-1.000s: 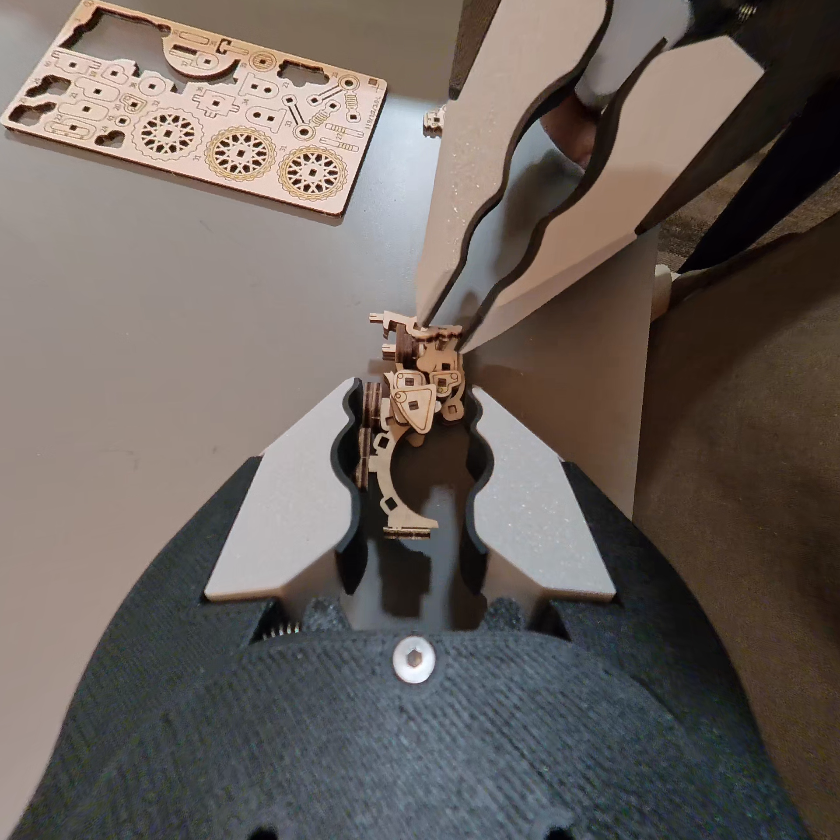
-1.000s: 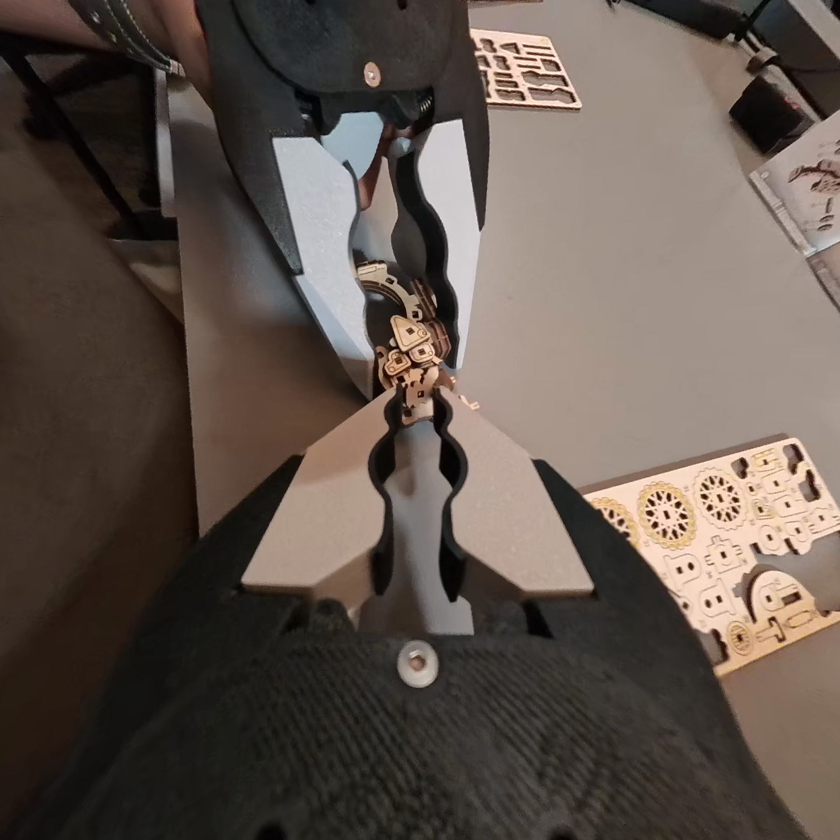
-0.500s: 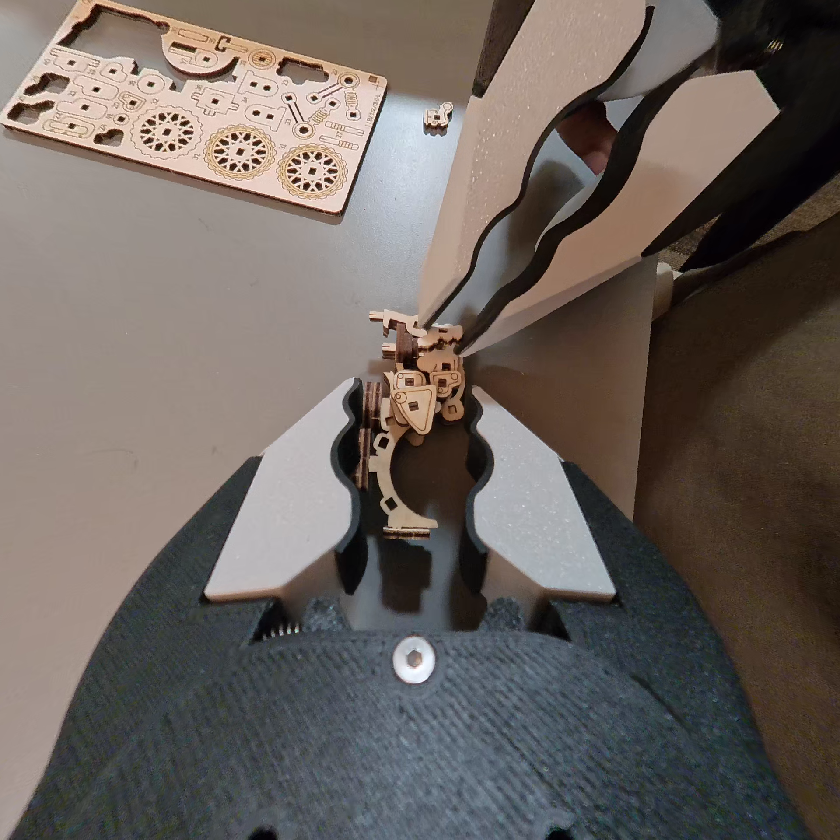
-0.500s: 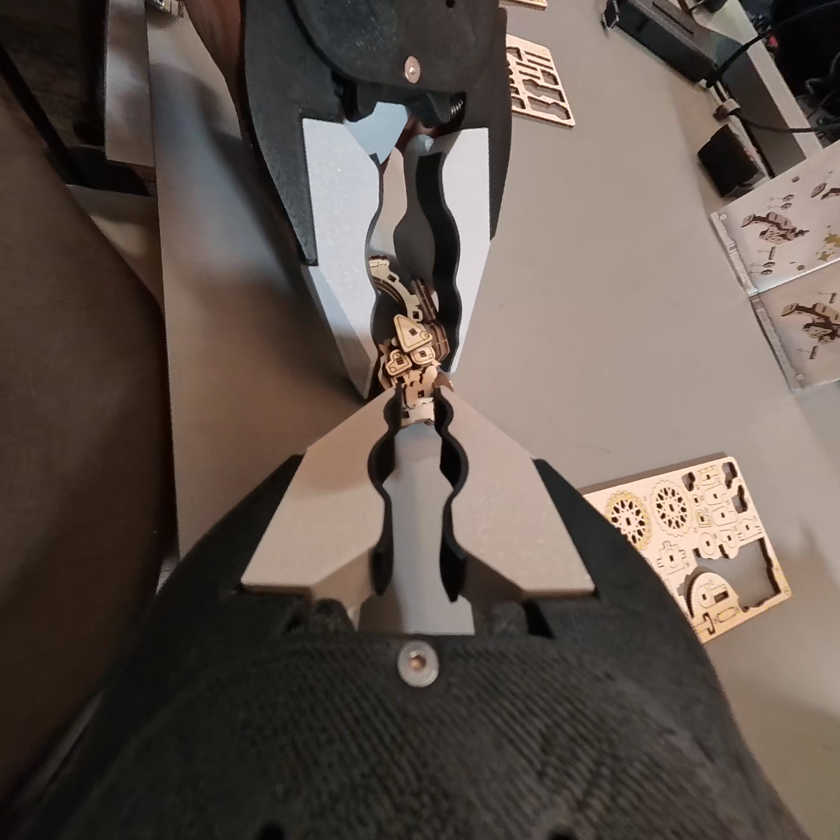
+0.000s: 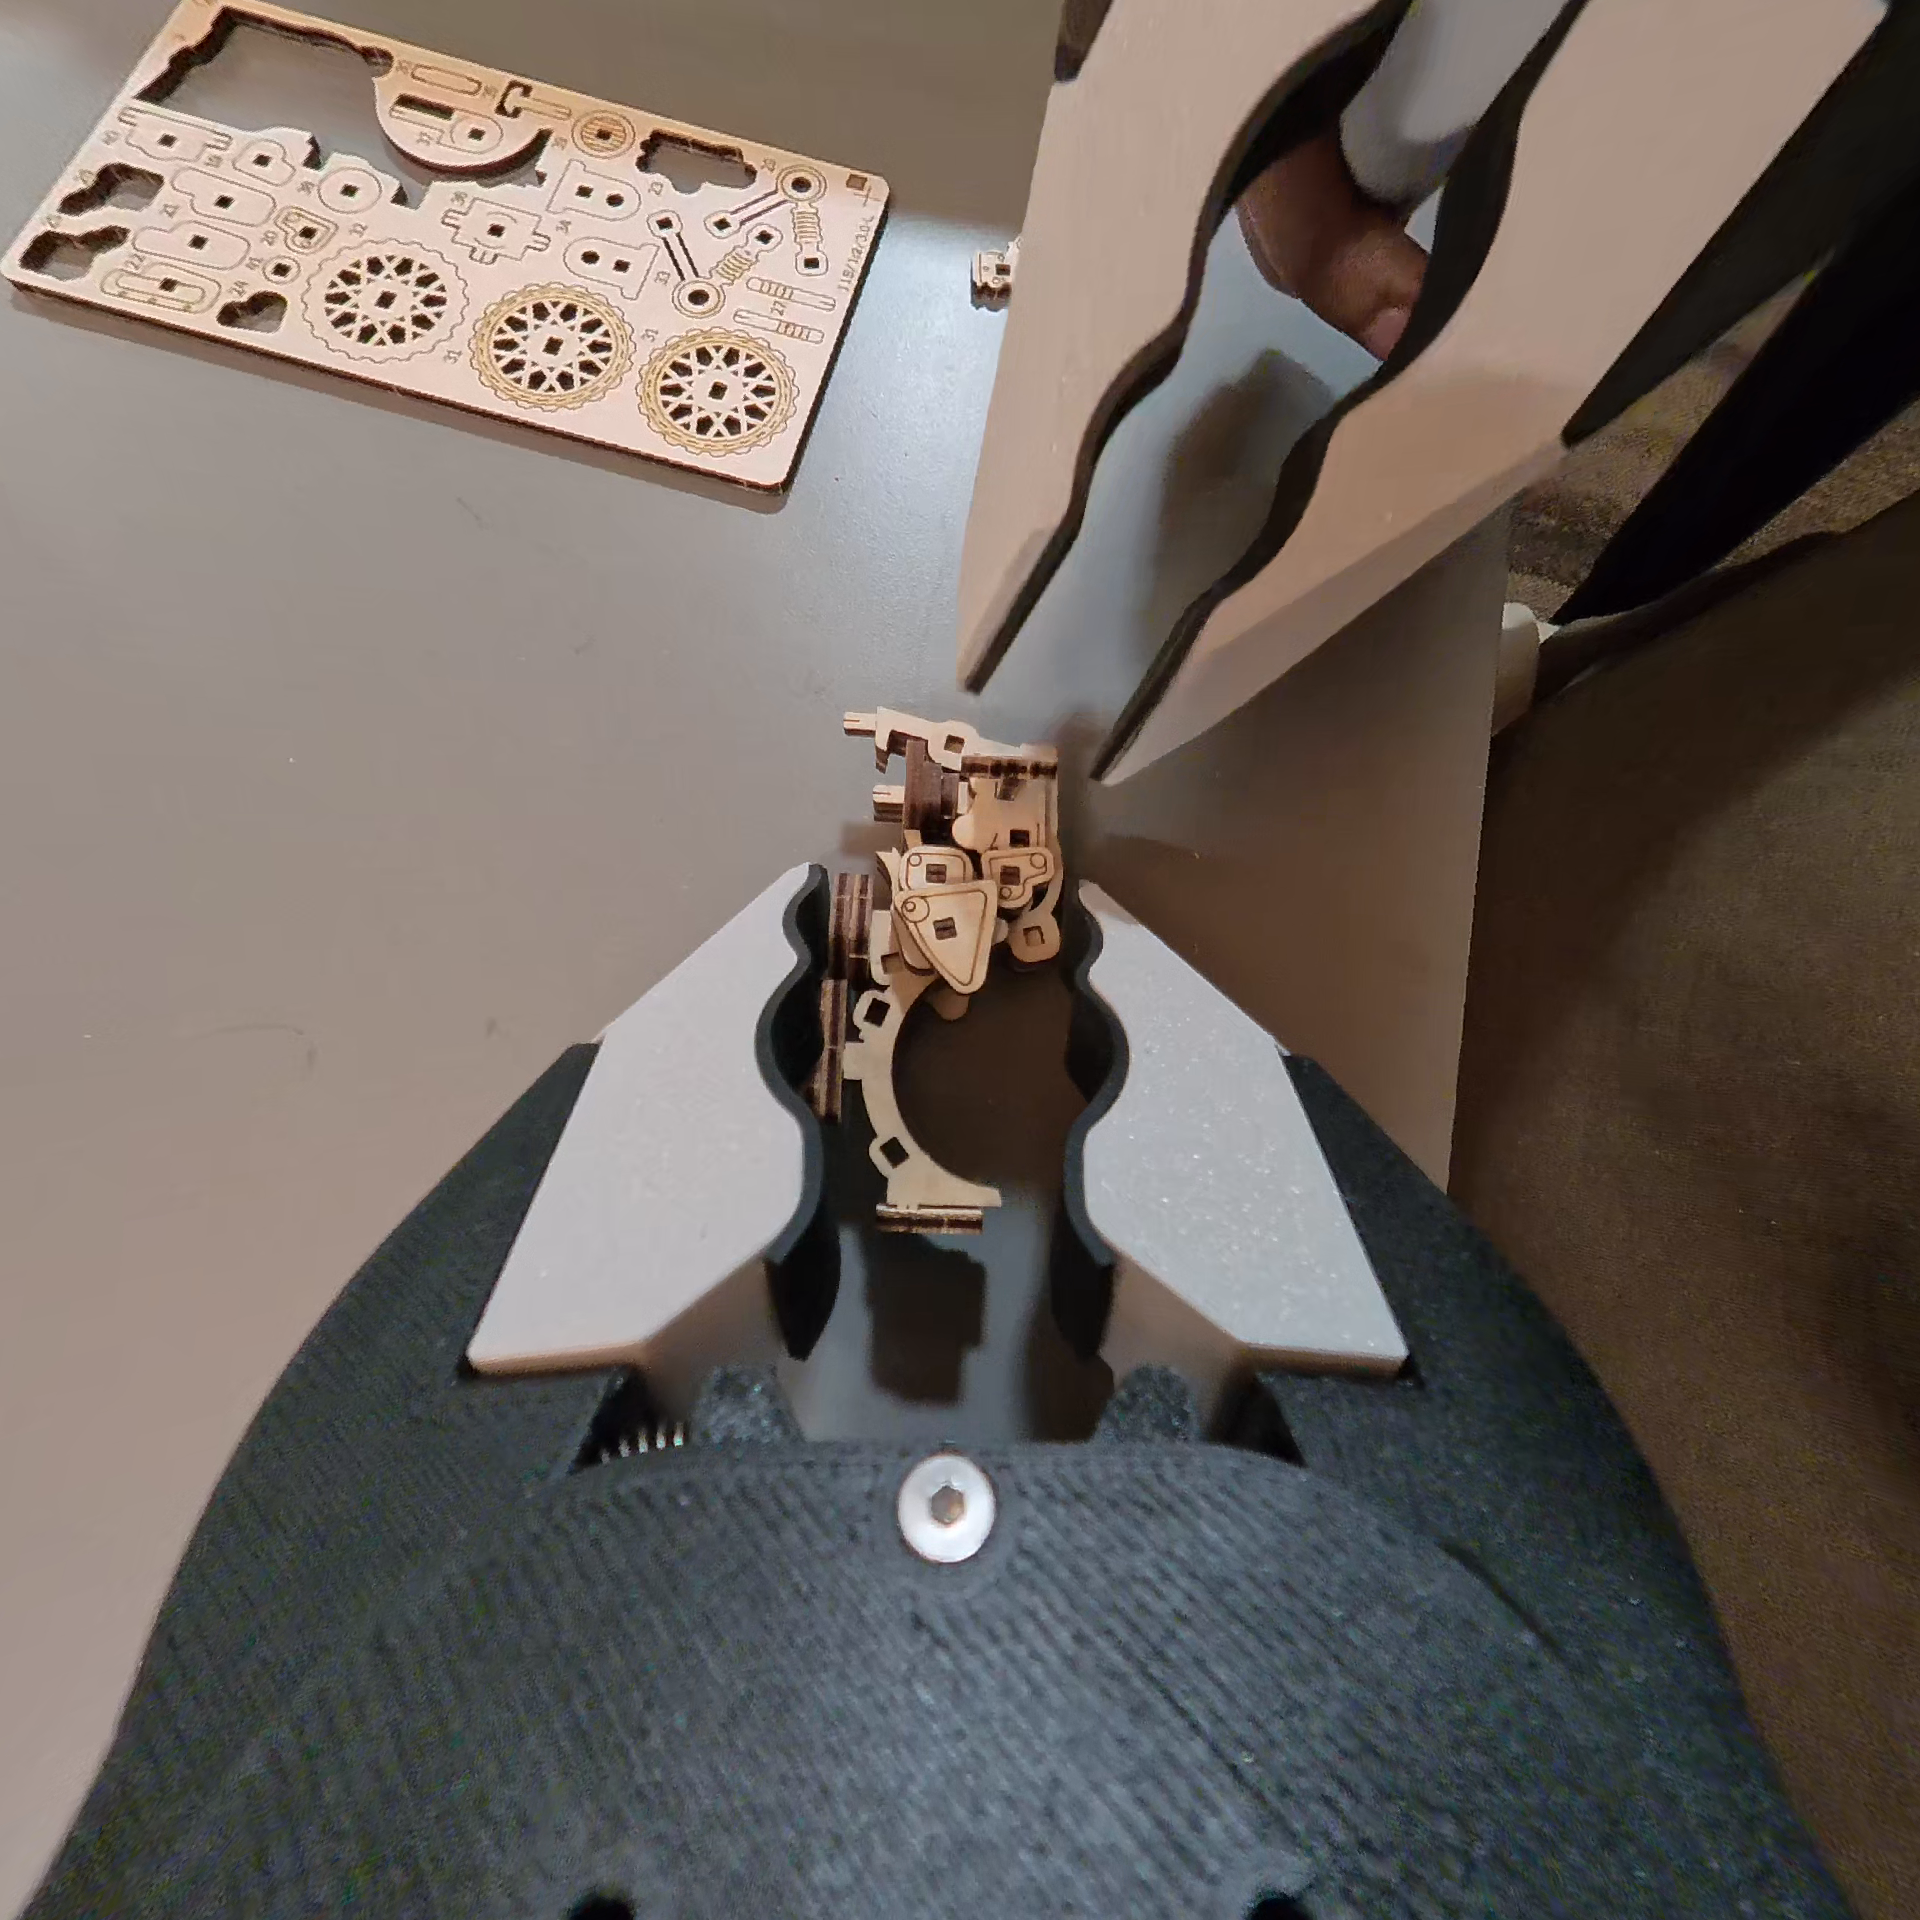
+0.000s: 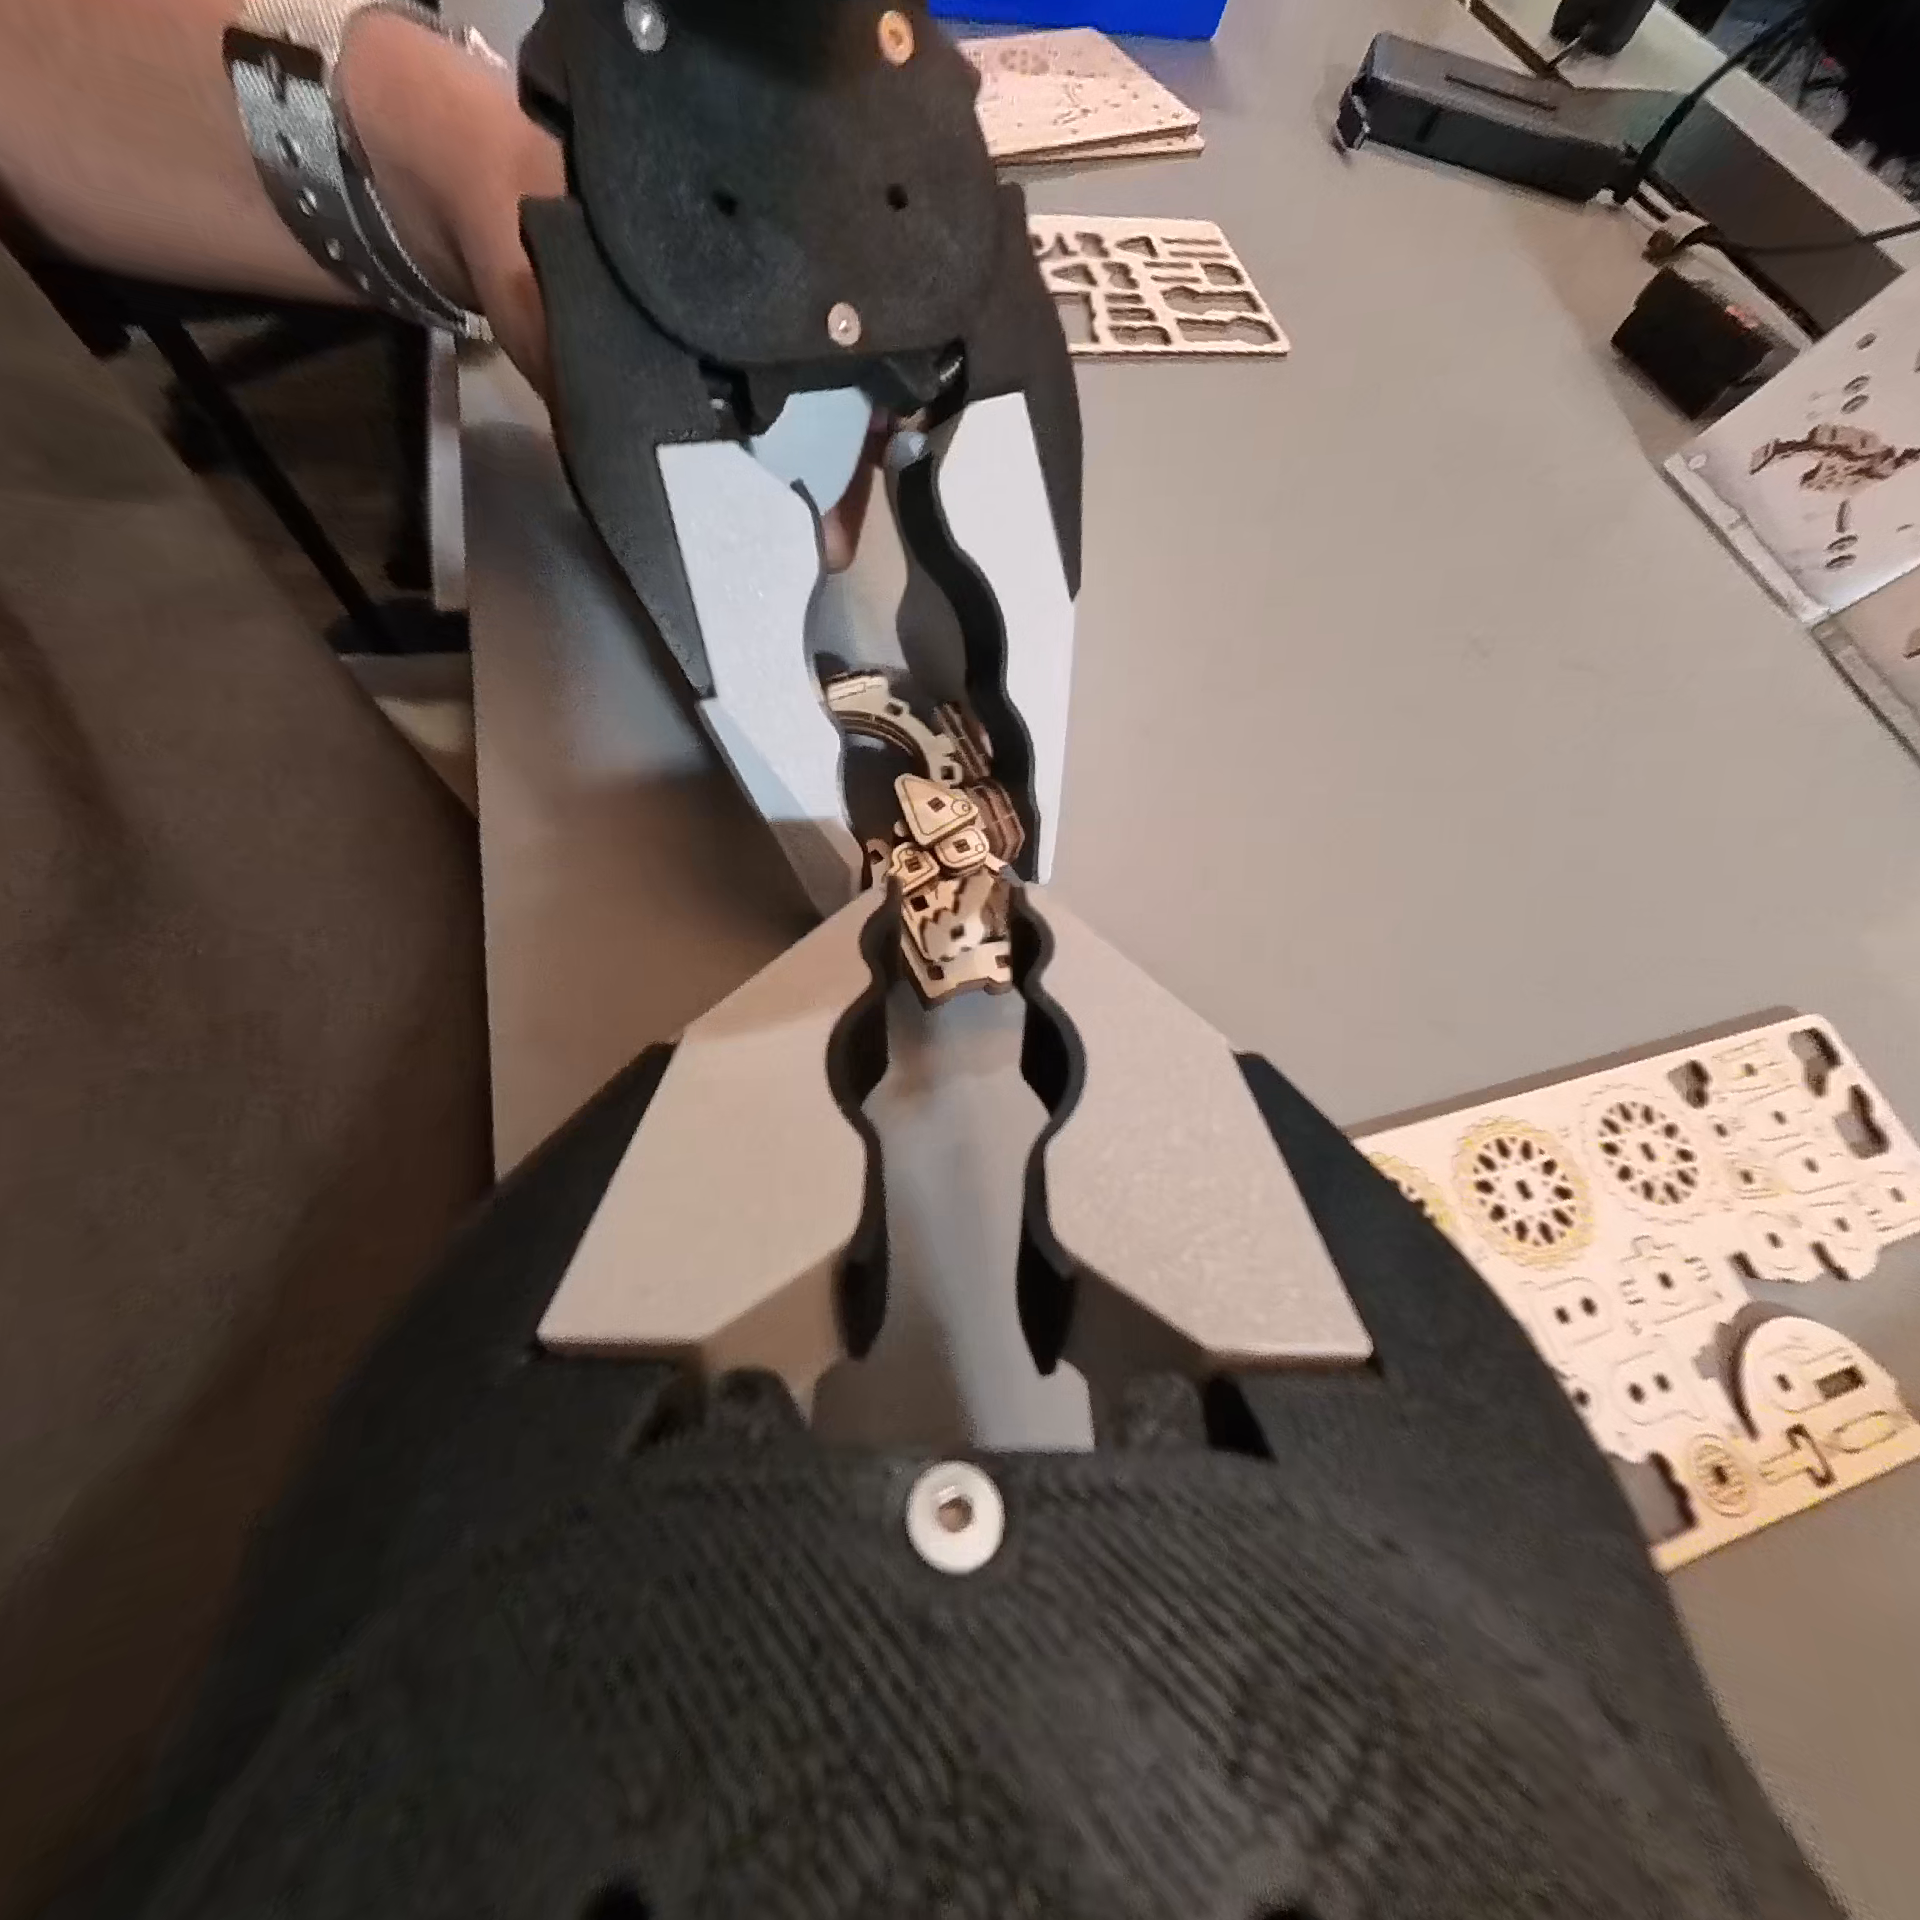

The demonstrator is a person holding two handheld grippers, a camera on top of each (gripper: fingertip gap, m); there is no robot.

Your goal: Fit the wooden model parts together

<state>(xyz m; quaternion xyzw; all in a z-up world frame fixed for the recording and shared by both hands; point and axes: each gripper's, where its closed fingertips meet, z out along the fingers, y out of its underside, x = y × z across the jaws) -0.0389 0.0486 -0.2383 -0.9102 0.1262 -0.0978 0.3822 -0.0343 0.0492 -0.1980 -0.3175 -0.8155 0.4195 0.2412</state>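
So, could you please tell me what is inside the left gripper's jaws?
The light wooden model assembly sits inside the left gripper; its curved arc piece shows, but the layered side against the left pad is hidden.

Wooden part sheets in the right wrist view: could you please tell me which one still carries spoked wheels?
The near sheet at lower right, with round spoked wheels still uncut; the far sheet shows mostly empty cutouts.

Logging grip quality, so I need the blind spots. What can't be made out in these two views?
- Left wrist view: small loose piece, half hidden behind the right gripper.
- Right wrist view: whether its tips touch the wooden model; blurred.
- Right wrist view: parts sheet, cut off by the right edge.
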